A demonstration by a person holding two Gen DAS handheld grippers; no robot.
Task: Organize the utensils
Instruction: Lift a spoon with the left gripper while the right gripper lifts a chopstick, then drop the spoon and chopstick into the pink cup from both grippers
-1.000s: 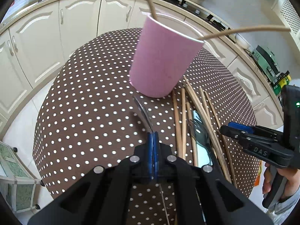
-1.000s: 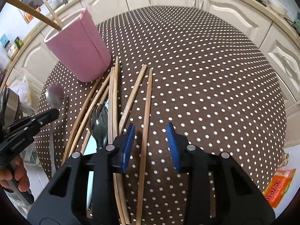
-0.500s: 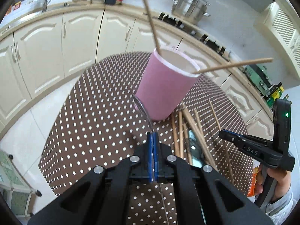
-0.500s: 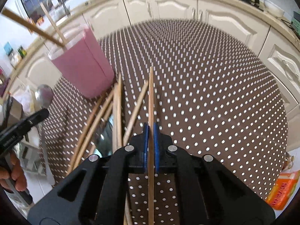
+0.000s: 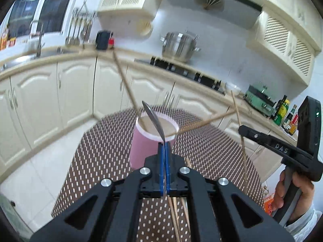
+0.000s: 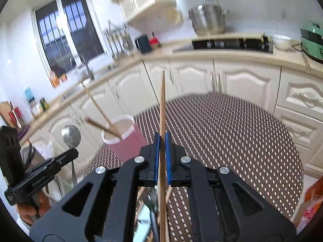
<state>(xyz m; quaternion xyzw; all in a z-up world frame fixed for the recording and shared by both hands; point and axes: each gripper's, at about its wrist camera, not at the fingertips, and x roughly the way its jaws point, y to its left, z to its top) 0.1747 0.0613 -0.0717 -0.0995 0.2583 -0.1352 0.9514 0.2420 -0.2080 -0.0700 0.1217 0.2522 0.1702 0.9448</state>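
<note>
The polka-dot table [image 6: 232, 133] fills the lower middle of both views, its near edge hidden behind the gripper bodies. On it the pink cup [image 5: 149, 147] stands upright with two chopsticks leaning out. Only the right wrist view shows the spoon [image 6: 71, 136] bowl face-on; the left wrist view shows it edge-on, pointing up. The left gripper [image 5: 164, 147] is clamped on the spoon handle. The right gripper [image 6: 162, 139] pinches a chopstick [image 6: 162, 109] pointing upward, its lower end cut off.

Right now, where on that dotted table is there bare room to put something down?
The wide stretch of tablecloth right of the pink cup is bare. Left of the cup it is bare too. The near edge below the grippers is crowded with loose chopsticks.
</note>
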